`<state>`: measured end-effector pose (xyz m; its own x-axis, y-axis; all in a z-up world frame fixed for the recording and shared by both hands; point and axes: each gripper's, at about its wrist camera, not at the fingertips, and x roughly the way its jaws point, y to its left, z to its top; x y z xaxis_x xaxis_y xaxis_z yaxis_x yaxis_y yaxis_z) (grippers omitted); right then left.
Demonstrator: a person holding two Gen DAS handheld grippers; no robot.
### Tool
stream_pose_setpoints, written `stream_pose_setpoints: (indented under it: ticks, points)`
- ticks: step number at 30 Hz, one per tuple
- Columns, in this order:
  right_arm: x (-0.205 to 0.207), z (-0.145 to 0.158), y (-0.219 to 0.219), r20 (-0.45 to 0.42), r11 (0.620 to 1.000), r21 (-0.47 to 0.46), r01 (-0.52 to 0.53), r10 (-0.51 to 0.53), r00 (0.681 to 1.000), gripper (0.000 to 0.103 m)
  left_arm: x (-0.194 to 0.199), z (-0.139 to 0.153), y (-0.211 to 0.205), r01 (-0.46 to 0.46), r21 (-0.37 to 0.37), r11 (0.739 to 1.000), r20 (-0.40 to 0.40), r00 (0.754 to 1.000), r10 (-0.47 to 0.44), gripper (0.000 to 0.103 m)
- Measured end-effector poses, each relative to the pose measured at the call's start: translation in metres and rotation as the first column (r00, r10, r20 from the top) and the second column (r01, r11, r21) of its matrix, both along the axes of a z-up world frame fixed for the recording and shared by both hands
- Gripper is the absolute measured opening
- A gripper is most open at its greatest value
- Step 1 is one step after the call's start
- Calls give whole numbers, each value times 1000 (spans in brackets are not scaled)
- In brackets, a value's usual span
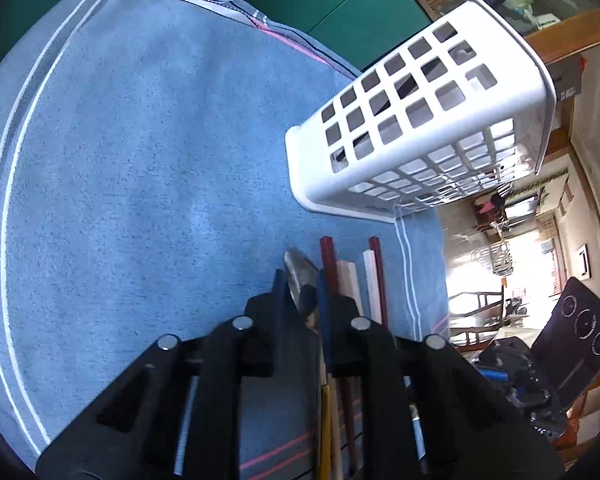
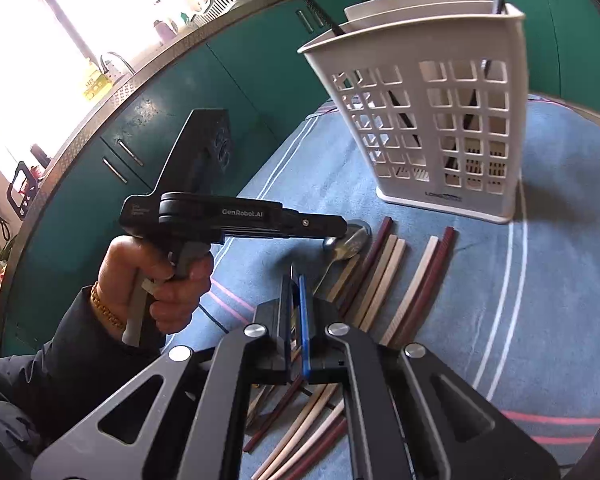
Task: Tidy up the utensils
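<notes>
One white perforated utensil basket (image 2: 440, 120) stands upright on the blue cloth (image 2: 560, 280), at about one o'clock in both wrist views. Through its holes a few dark utensil handles show; their count cannot be told.

One metal spoon (image 1: 298, 276) lies on the cloth at the left end of the row of chopsticks. The left gripper (image 1: 300, 292) is clenched on the spoon's bowl, with both pads against it. In the right wrist view this gripper reaches in from nine o'clock, carried by one hand (image 2: 160, 276), and its tip sits over the spoon (image 2: 350, 242).

Chopsticks (image 2: 384, 272) lie side by side just beside the spoon, at about twelve o'clock from the right gripper (image 2: 296, 320). At least six are visible, in dark red and pale cream; more ends show beneath the gripper body, so the full count cannot be told. The right gripper is clenched with nothing between its pads and hangs above the chopsticks.
</notes>
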<state>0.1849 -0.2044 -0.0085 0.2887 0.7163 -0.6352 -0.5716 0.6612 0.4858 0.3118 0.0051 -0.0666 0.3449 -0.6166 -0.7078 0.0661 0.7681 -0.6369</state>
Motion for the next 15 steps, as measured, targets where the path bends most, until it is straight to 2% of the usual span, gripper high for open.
stream_pose_setpoints:
  ticks: [4,10,13,14,15]
  points:
    - [0,4,-10,5,1000,8,29,-29,1000,3,-4,12,-2,2,-10,1000,48,999,-1,0]
    - [-10,18,-21,38,998,32,50,-51,998,3,-19,33,2,4,-46,999,127,992,2,0]
    - [-15,25,-22,57,998,36,59,-61,997,3,-20,30,2,0,5,1000,102,995,-1,0]
    - [-16,26,-23,60,997,34,64,-66,996,3,-18,27,4,-10,29,1000,80,997,8,6]
    - [-16,25,-24,58,997,36,68,-70,996,3,-18,23,6,-14,34,999,55,998,12,15]
